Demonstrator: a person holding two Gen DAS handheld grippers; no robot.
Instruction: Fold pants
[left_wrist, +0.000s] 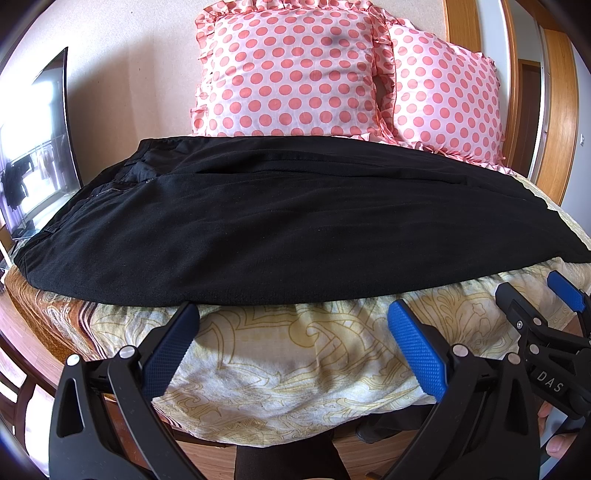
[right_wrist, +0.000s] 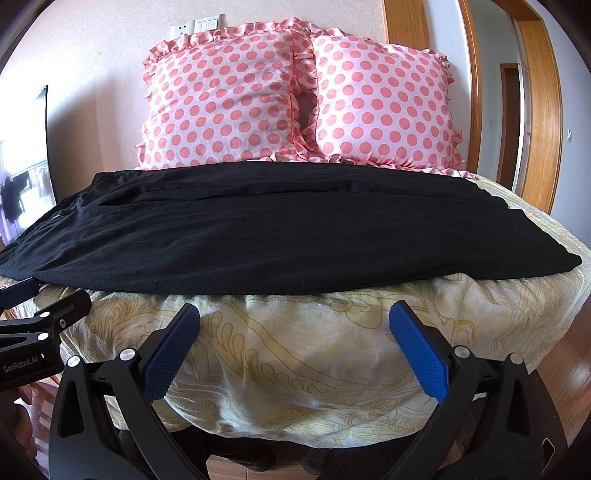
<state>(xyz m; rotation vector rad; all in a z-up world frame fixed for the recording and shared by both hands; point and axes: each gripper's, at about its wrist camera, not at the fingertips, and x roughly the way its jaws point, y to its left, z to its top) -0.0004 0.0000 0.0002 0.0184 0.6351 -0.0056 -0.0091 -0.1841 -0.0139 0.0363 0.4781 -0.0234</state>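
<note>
Black pants (left_wrist: 258, 221) lie flat across the bed, waistband at the left, leg ends at the right, one leg laid over the other. They also show in the right wrist view (right_wrist: 295, 236). My left gripper (left_wrist: 293, 317) is open and empty, just in front of the pants' near edge. My right gripper (right_wrist: 294, 319) is open and empty, also just short of that near edge. The right gripper shows at the right of the left wrist view (left_wrist: 532, 295). The left gripper shows at the left of the right wrist view (right_wrist: 40, 295).
The bed has a cream patterned sheet (left_wrist: 295, 362) hanging over its near edge. Two pink polka-dot pillows (right_wrist: 221, 99) (right_wrist: 384, 107) stand against the wall behind the pants. A window (left_wrist: 33, 155) is at the left, a wooden door frame (right_wrist: 539, 110) at the right.
</note>
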